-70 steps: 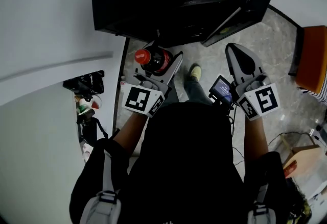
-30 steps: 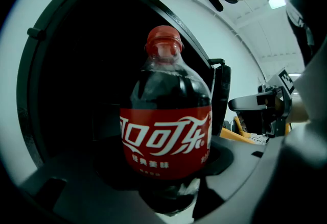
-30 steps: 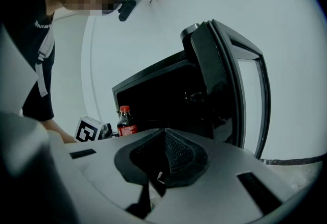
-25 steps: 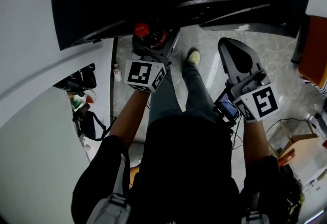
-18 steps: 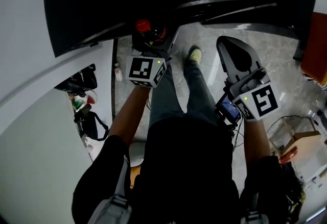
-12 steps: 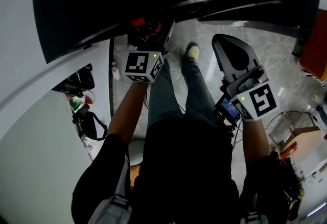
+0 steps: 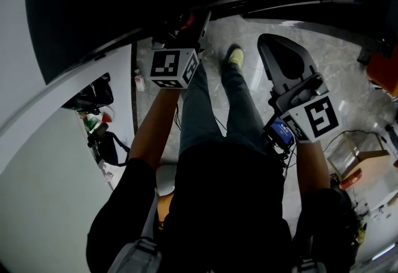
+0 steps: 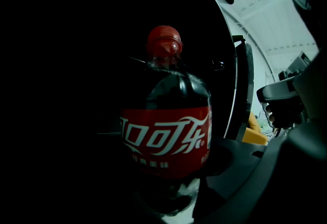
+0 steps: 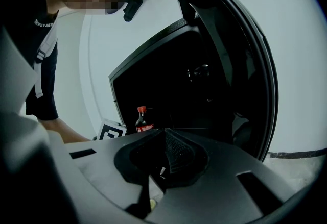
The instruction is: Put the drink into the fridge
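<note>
Cola bottle, dark plastic with red cap and label (image 8: 166,131), sat upright, pinched in my left gripper's (image 7: 181,29) fingers, just inside the open black fridge (image 9: 168,85). Right gripper (image 7: 278,51): fingers pressed together, empty. My call: hold it vertical and feel for a shelf under the base before releasing, as it was too dark to see one.
</note>
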`<state>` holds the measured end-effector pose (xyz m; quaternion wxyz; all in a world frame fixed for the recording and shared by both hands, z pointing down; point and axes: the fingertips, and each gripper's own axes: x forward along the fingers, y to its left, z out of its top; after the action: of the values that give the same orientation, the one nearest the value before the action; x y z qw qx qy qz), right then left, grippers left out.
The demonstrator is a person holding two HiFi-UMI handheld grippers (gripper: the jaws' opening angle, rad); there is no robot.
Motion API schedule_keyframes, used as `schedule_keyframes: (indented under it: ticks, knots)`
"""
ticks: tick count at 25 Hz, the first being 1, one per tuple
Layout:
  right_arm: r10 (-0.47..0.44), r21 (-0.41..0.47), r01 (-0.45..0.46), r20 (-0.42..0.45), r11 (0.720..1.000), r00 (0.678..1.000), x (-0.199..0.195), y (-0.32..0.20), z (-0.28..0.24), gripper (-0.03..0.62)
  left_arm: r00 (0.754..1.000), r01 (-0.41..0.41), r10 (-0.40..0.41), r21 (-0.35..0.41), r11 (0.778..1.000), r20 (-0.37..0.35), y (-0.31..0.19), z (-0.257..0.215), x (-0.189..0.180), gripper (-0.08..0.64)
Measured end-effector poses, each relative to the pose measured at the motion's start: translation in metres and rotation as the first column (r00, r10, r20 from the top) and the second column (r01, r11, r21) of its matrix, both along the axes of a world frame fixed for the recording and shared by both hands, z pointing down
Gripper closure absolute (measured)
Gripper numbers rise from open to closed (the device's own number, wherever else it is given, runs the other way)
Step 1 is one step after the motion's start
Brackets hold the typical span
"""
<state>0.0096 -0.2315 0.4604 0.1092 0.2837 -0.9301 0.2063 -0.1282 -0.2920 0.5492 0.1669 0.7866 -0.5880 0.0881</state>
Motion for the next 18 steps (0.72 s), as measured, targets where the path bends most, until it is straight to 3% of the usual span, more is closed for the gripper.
schedule_keyframes:
  ticks: [18]
  knots:
    - [-0.055,-0.016,0.055,-0.033,0.998,0.998,-0.030,-0.013,0.035,0.580,0.999,-0.009,0.010,-0.008,1.000,0.054,-0.033,0.028,-0.002,0.253]
